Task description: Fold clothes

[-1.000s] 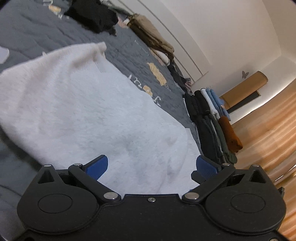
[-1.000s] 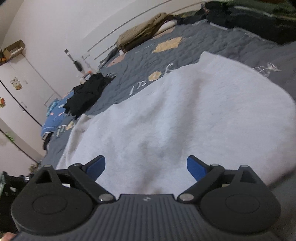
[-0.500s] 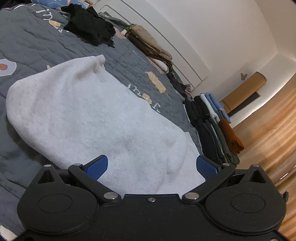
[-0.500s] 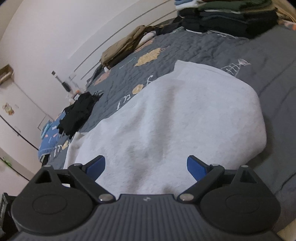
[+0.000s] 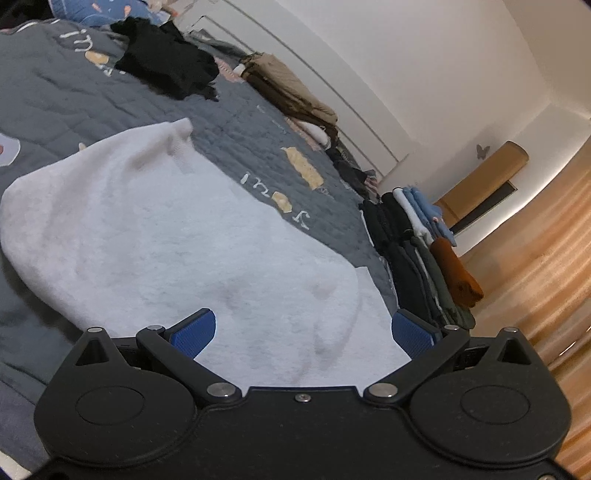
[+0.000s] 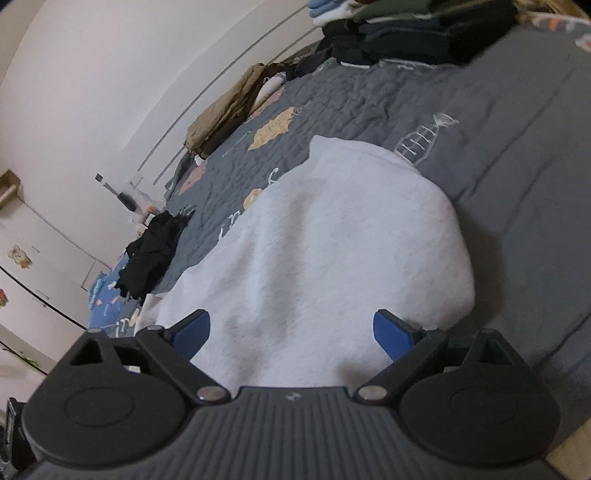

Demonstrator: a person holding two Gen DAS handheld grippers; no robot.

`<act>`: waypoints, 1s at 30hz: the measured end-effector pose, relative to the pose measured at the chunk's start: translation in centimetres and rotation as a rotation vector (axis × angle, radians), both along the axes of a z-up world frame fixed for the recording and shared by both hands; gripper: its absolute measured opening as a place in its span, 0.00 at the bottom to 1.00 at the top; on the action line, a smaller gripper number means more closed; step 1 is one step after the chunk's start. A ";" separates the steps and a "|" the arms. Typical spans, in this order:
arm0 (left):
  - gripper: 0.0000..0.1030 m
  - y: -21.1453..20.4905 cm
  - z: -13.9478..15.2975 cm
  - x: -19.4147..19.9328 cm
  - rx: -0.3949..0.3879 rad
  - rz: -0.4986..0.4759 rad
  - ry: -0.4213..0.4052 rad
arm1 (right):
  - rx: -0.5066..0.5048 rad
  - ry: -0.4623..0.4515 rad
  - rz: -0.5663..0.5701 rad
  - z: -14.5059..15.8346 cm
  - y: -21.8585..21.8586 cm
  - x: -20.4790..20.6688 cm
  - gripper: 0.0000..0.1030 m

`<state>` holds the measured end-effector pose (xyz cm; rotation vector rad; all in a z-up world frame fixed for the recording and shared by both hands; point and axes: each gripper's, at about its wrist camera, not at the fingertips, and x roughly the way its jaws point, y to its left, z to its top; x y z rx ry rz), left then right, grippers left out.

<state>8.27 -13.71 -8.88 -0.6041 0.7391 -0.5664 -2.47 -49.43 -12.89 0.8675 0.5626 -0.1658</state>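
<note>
A white fleecy garment (image 5: 177, 240) lies folded on the grey quilted bed (image 5: 55, 99); it also shows in the right wrist view (image 6: 332, 251). My left gripper (image 5: 304, 332) is open and empty, with its blue pads (image 5: 194, 330) above the garment's near edge. My right gripper (image 6: 291, 332) is open and empty above the garment's other end. Neither gripper holds cloth.
A stack of folded clothes (image 5: 417, 251) stands at the bed's edge, also in the right wrist view (image 6: 406, 33). A black garment heap (image 5: 166, 66) (image 6: 151, 251) and a tan pile (image 5: 288, 88) (image 6: 229, 110) lie further back. A wooden floor (image 5: 535, 277) lies beyond.
Both grippers have drawn back and up from the white garment, so more of it and the bed shows. Both stayed open.
</note>
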 end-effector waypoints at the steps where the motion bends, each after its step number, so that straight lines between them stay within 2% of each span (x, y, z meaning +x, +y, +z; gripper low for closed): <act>1: 1.00 -0.1 0.0 -0.1 0.003 -0.002 -0.003 | 0.006 -0.003 -0.005 0.0 -0.3 -0.3 0.92; 5: 1.00 -0.5 -0.1 -0.3 0.016 -0.004 -0.015 | 0.048 -0.018 -0.022 -0.5 -1.3 -1.7 0.92; 9: 1.00 0.4 -0.6 -0.6 0.022 0.028 -0.027 | 0.135 -0.012 -0.046 -1.4 -2.1 -2.7 0.92; 12: 1.00 1.1 -1.0 -0.8 0.027 0.052 -0.037 | 0.159 -0.005 -0.050 -1.9 -2.3 -2.9 0.92; 16: 1.00 2.6 -1.9 -0.6 0.031 0.099 0.020 | 0.222 0.005 -0.050 -3.1 -2.0 -2.5 0.92; 20: 1.00 4.6 -1.8 -0.6 0.026 0.190 0.024 | 0.290 0.002 -0.062 -4.1 -1.1 -1.7 0.92; 26: 1.00 7.7 -2.7 0.4 0.010 0.350 0.106 | 0.379 -0.097 -0.009 -2.8 1.0 -0.4 0.92; 30: 1.00 9.3 -3.3 1.3 -0.034 0.404 0.149 | 0.435 -0.153 0.033 -1.9 2.5 1.7 0.92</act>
